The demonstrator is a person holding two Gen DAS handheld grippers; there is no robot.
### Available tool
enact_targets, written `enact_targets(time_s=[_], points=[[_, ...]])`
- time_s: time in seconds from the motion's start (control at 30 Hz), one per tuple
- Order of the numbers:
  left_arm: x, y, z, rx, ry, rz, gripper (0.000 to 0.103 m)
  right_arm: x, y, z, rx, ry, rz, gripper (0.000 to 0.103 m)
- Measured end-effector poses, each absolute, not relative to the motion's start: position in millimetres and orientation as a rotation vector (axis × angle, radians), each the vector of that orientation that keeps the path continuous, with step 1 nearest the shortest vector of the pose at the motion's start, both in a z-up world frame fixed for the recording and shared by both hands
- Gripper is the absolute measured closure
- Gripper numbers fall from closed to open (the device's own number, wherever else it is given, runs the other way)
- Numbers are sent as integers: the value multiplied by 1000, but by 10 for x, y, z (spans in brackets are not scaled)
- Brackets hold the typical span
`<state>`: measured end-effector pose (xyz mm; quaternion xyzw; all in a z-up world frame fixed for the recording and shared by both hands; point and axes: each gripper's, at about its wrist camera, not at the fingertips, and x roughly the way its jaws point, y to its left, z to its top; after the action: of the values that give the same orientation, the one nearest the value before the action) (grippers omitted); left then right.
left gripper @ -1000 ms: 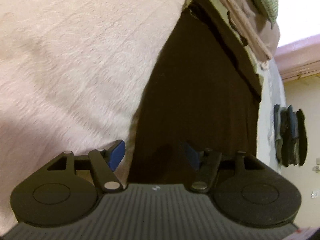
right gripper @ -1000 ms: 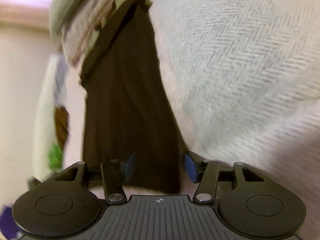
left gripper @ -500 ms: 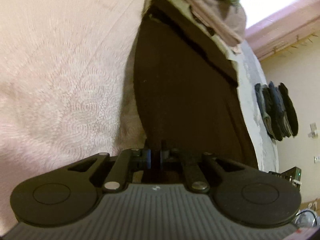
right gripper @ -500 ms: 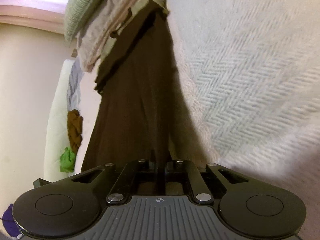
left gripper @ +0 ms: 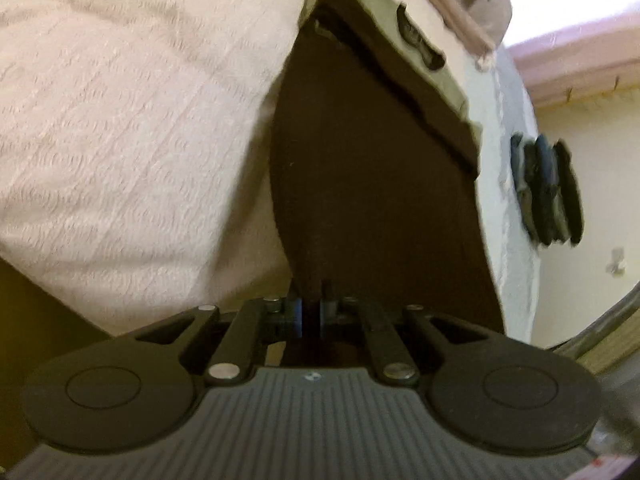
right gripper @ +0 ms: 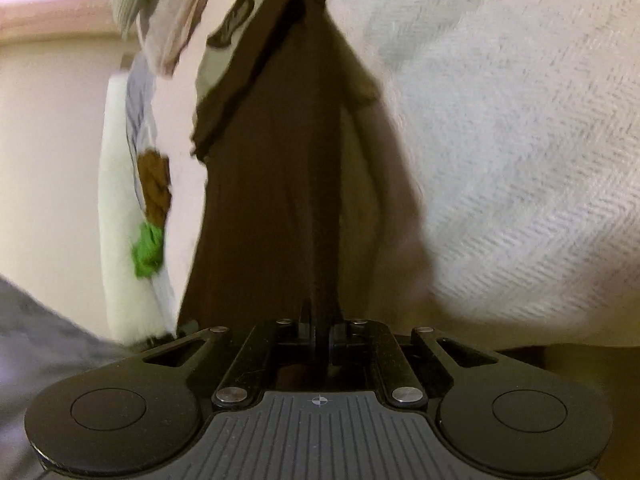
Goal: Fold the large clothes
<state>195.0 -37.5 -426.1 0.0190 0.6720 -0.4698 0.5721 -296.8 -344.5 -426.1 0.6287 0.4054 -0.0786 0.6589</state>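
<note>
Dark brown garment is spread lengthwise on the pale bedspread, its near edge pinched by both grippers: left gripper and right gripper are clamped on the cloth.

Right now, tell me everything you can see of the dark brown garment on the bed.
The dark brown garment is a long, plain piece of soft, matte cloth stretched along the pale textured bedspread. Its far end lies by a pile of olive and beige clothes. The near end is lifted: the left gripper and right gripper are each shut on an edge, and a fold ridge runs up from the right gripper.
</note>
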Motion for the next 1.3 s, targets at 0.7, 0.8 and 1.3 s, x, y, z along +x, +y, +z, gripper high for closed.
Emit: enact_targets(time_s=[0.7, 0.8, 1.3], points=[[3539, -3477, -4454, -80, 1279, -1127, 68, -468, -5652, -4304, 1141, 614, -533, 42], [3476, -3497, -4522, 46, 1242, -1159, 68, -449, -5564, -4377, 980, 680, -510, 43], [3230, -4244, -4999, 416, 1040, -1261, 100, 105, -5522, -4833, 693, 744, -413, 101]])
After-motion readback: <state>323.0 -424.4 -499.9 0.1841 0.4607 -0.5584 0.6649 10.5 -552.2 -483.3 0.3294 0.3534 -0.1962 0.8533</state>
